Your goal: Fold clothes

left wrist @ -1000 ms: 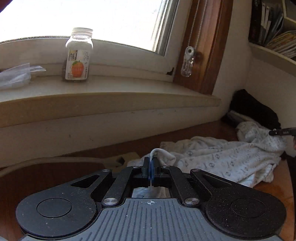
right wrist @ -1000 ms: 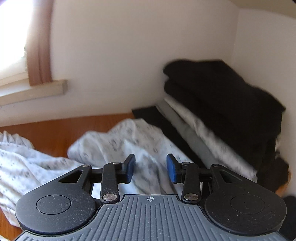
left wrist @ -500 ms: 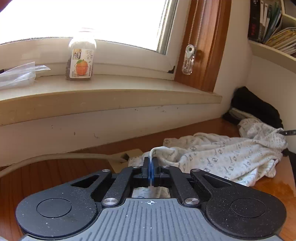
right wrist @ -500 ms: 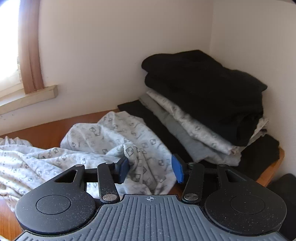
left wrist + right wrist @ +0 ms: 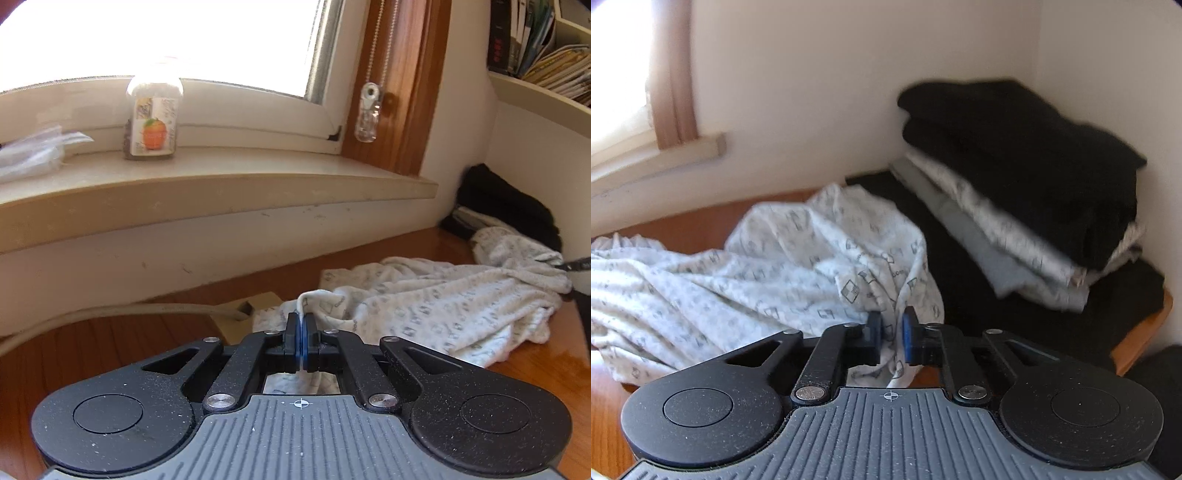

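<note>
A: Between the pads of the left gripper (image 5: 302, 334), what was clamped?

B: A white hem of the patterned garment (image 5: 436, 306). The jaws were fully closed on it, near the cardboard piece (image 5: 255, 308) on the wooden table (image 5: 110, 343).

A: And the right gripper (image 5: 893, 334)?

B: Its jaws were closing, with a fold of the same garment (image 5: 798, 254) between them and both pads touching cloth. The garment lay crumpled across the table, stretched from left to right.

A: Surroundings?

B: To the far right, a stack of folded clothes (image 5: 1015, 177) stood in the corner. On the far windowsill (image 5: 221, 181) stood a jar (image 5: 153, 118).
</note>
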